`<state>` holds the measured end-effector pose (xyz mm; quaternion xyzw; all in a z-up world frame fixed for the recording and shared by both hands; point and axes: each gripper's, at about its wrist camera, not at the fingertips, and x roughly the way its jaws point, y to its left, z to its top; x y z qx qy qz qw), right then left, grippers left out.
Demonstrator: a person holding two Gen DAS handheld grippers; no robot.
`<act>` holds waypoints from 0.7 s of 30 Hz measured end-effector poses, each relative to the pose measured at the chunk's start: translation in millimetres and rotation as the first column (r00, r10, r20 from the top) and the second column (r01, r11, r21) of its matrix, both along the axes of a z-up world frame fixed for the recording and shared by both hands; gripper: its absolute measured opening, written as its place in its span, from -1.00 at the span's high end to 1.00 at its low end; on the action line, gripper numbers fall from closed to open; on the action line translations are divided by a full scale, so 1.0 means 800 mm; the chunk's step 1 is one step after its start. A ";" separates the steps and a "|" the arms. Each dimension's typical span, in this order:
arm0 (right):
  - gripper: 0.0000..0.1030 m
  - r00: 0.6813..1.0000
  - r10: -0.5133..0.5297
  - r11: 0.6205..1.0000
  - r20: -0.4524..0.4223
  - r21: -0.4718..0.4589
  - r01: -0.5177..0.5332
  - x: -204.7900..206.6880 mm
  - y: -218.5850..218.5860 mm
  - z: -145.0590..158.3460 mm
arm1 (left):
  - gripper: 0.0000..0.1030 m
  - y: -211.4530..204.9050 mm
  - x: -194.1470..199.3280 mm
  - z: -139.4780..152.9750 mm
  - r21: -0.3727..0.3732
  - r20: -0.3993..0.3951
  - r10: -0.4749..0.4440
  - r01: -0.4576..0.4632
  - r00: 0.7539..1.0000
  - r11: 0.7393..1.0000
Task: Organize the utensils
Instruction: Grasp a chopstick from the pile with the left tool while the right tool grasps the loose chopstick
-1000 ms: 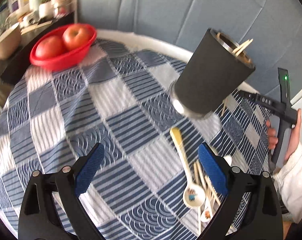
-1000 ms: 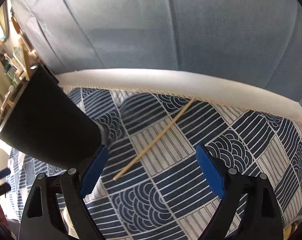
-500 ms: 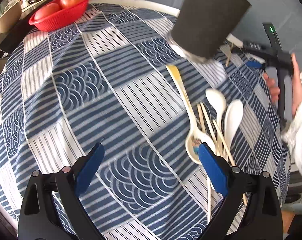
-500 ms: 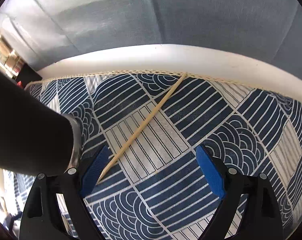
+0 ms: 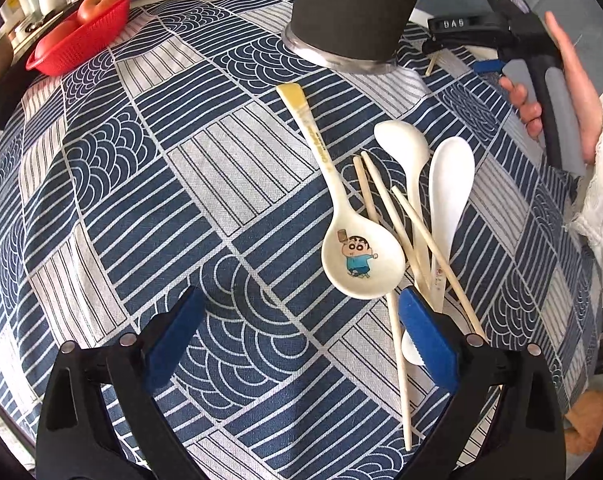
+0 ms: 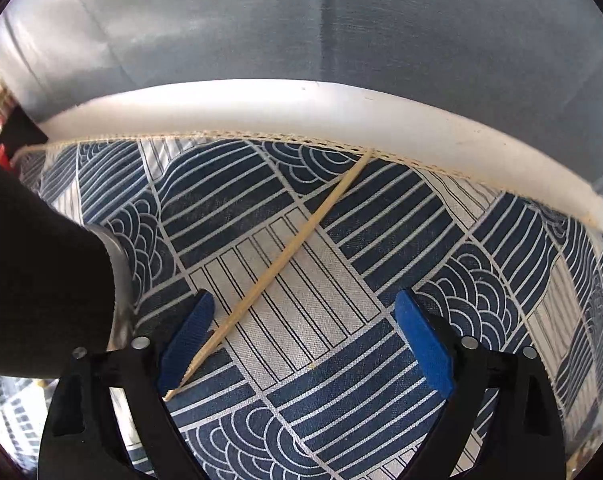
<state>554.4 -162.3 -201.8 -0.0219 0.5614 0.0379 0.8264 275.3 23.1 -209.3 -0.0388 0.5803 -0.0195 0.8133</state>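
Note:
In the left wrist view a cream spoon with a cartoon print [image 5: 359, 256] lies on the blue patterned tablecloth, beside two white spoons [image 5: 447, 180] and several wooden chopsticks [image 5: 385, 200]. A black utensil cup [image 5: 357, 8] stands behind them. My left gripper [image 5: 297, 332] is open just above the cloth, its right finger next to the spoon bowl. My right gripper [image 6: 305, 332] is open low over a single chopstick [image 6: 285, 260] lying beside the cup [image 6: 41, 272]; the chopstick's near end lies by its left finger.
A red basket with apples [image 5: 77, 28] stands at the far left of the round table. The table's white rim [image 6: 341, 112] runs just behind the single chopstick, with a blue-grey sofa back beyond it.
My left gripper has moved down and toward the spoons and chopsticks, which now lie close to its right finger. My right gripper has lowered toward the single chopstick.

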 end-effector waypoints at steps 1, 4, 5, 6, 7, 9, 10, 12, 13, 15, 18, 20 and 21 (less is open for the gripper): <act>-0.73 1.000 -0.004 1.000 -0.003 -0.002 0.004 0.001 0.002 -0.001 | -0.86 -0.003 0.002 -0.002 0.016 -0.008 -0.002 0.002 1.000 1.000; -0.68 1.000 -0.008 1.000 -0.020 -0.014 0.007 0.004 0.008 -0.002 | -0.91 -0.016 0.005 -0.006 0.081 -0.017 -0.012 0.013 1.000 0.997; -0.63 1.000 -0.006 1.000 -0.021 -0.014 0.005 0.003 0.007 -0.002 | -0.92 -0.020 0.007 -0.008 0.101 -0.020 -0.013 0.015 1.000 0.995; -0.50 1.000 -0.005 1.000 -0.021 -0.014 0.005 0.001 0.005 0.001 | -0.92 -0.023 0.008 -0.008 0.109 -0.010 -0.013 0.014 1.000 0.994; -0.26 1.000 -0.011 1.000 -0.021 -0.012 0.010 0.000 0.004 0.003 | -0.91 -0.023 0.009 -0.009 0.103 -0.008 -0.004 0.004 1.000 0.995; 0.27 1.000 -0.016 1.000 -0.026 -0.010 0.015 -0.006 -0.002 0.010 | -0.86 -0.021 0.009 -0.008 0.102 -0.005 0.001 0.000 1.000 0.995; 0.68 0.999 -0.013 1.000 -0.031 -0.012 0.013 -0.008 -0.002 0.011 | -0.69 -0.020 0.009 -0.006 0.101 -0.008 -0.007 0.008 1.000 0.995; 0.86 0.999 0.008 1.000 -0.046 -0.019 -0.008 -0.011 0.000 0.011 | -0.18 -0.018 0.007 0.003 0.099 -0.006 -0.016 0.017 1.000 0.995; 0.87 0.999 0.020 1.000 -0.045 -0.023 -0.021 -0.014 0.000 0.011 | 0.17 -0.015 0.005 0.006 0.097 -0.005 -0.012 0.013 1.000 0.995; 0.88 0.998 0.030 0.999 -0.052 -0.024 -0.031 -0.020 -0.001 0.011 | 0.69 -0.005 0.002 0.009 0.084 -0.009 0.004 -0.003 1.000 0.996; 0.91 0.997 0.030 1.000 -0.075 -0.006 -0.030 -0.034 -0.009 0.011 | 0.88 0.018 -0.005 0.012 0.033 -0.047 0.017 -0.015 0.999 0.999; 0.91 0.995 0.041 0.999 -0.091 0.011 -0.040 -0.041 -0.018 0.012 | 0.92 0.027 -0.004 0.014 0.044 -0.071 0.011 -0.008 0.997 0.999; 0.91 0.994 0.046 0.999 -0.096 0.019 -0.044 -0.046 -0.021 0.012 | 0.92 0.031 -0.003 0.014 0.059 -0.077 0.011 -0.007 0.997 0.998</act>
